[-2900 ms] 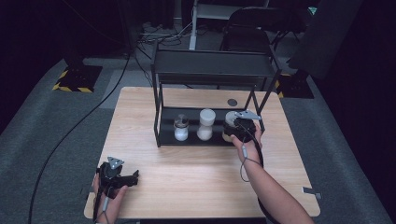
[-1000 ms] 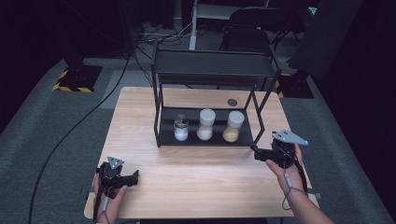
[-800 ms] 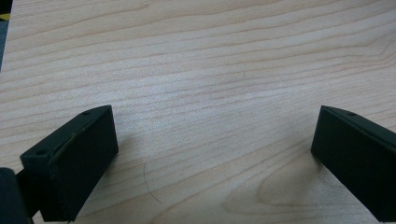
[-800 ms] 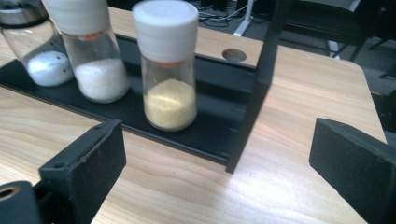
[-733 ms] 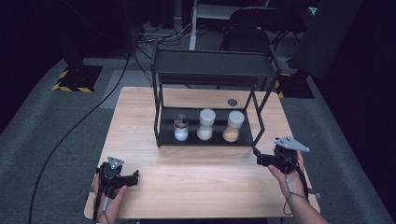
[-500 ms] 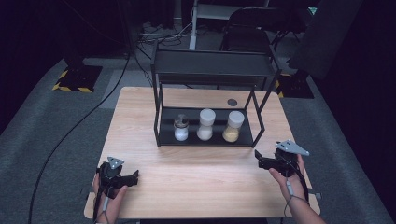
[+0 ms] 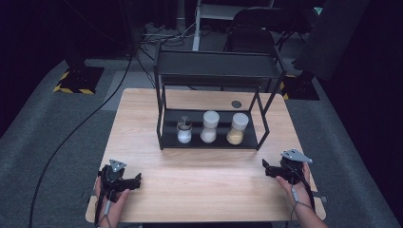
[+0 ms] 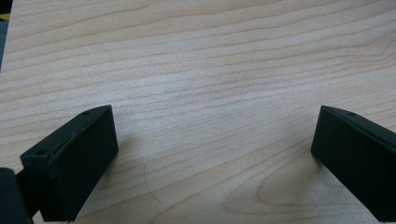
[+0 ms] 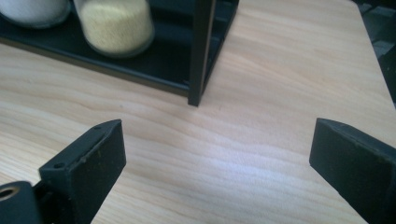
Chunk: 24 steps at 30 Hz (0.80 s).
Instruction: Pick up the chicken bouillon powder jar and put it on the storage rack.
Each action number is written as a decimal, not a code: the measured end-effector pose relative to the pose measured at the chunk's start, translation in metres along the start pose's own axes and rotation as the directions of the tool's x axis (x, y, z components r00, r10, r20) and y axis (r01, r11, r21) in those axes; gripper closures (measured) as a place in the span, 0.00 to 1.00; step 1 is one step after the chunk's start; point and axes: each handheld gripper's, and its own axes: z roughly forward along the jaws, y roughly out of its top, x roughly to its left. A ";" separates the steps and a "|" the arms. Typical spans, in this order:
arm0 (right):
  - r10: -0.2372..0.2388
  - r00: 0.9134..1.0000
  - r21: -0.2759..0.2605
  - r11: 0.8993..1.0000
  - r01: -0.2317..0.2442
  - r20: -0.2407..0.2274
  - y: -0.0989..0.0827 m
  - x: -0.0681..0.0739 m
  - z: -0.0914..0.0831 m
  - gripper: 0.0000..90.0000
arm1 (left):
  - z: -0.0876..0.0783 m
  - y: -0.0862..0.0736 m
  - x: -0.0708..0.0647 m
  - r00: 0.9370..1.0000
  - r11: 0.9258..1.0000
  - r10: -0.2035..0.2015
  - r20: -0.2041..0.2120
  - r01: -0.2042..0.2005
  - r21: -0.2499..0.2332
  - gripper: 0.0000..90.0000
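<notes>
Three jars stood in a row on the lower shelf of the black wire rack [image 7: 164, 137]: a small jar of white powder [image 7: 184, 130], a white-filled jar [image 7: 209, 127] and the yellow-grain jar [image 7: 237, 128] at the right end, nearest the right gripper [image 7: 267, 169]. That gripper rested empty on the wooden table [image 7: 204, 175] with jaws spread wide, aimed toward the rack's front right post, a placement consistent with a clear release. The left gripper [image 7: 135, 180] lay parked at the table's near left corner, jaws likewise wide apart and holding nothing, well clear of the rack.

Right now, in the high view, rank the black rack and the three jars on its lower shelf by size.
1. Black rack, clearly largest.
2. White-filled jar and yellow-filled jar: alike, no ranking.
3. Metal-lidded jar, shortest.
</notes>
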 end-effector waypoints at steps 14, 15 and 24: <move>0.001 1.000 0.100 0.995 0.001 -0.013 -0.009 -0.011 0.013 0.05 | 0.000 0.000 0.000 1.000 1.000 0.000 0.000 0.000 0.000 0.01; 0.001 1.000 0.107 0.994 0.001 -0.015 -0.009 -0.012 0.015 0.05 | 0.000 0.000 0.000 1.000 1.000 0.000 0.000 0.000 0.000 0.01; 0.076 0.996 0.154 0.986 -0.068 -0.046 -0.014 -0.021 0.026 0.01 | 0.000 0.000 0.000 1.000 1.000 0.000 0.000 0.000 0.000 0.01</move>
